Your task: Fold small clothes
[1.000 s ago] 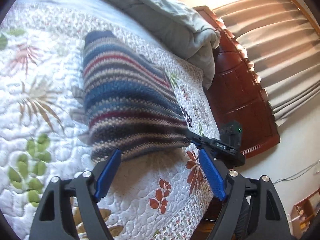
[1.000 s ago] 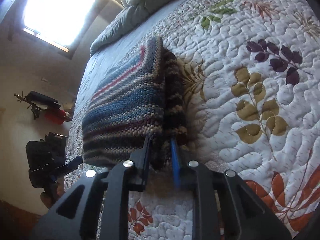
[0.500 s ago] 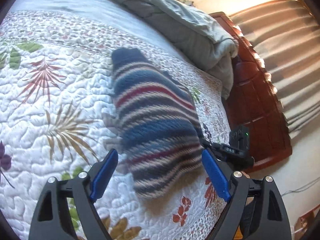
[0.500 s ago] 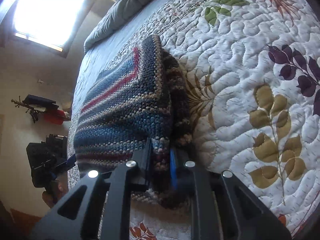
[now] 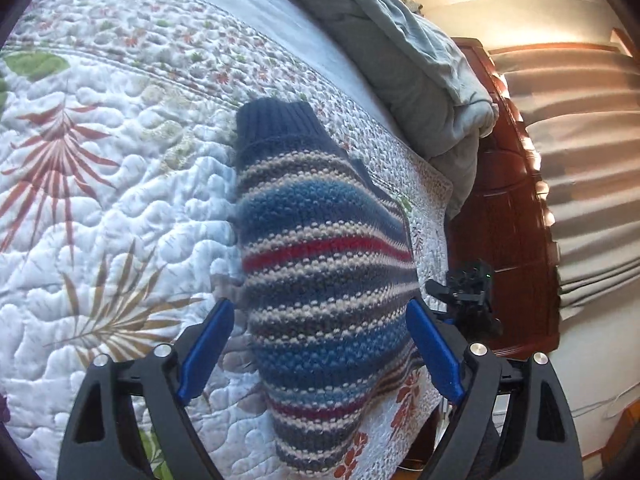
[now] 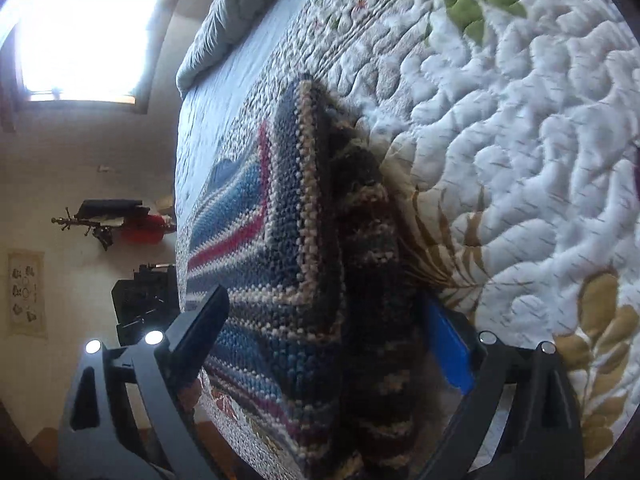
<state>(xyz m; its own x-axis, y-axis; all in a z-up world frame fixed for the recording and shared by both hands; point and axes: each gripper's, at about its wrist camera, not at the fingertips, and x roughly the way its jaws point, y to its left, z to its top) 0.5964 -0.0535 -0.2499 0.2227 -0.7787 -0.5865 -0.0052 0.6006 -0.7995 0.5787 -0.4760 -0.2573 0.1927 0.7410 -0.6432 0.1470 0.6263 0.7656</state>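
Note:
A small knitted sweater (image 5: 320, 264) with blue, red, beige and grey stripes lies folded on a quilted floral bedspread (image 5: 100, 200). Its navy collar points toward the far side. My left gripper (image 5: 320, 344) is open, its blue pads on either side of the sweater's near part, just above it. In the right wrist view the folded sweater (image 6: 296, 264) shows a stacked edge. My right gripper (image 6: 320, 336) is open, its jaws wide apart on either side of that folded edge. The other gripper (image 5: 468, 296) shows beyond the sweater.
A crumpled grey duvet (image 5: 400, 52) lies at the bed's far end. A red-brown wooden bed frame (image 5: 504, 208) and beige curtains (image 5: 580, 160) are at the right. A bright window (image 6: 80, 28) and a wall rack (image 6: 112, 216) show in the right wrist view.
My right gripper, shut on the sweater's folded edge before, has opened and let it go. My left gripper has moved closer over the sweater, still open.

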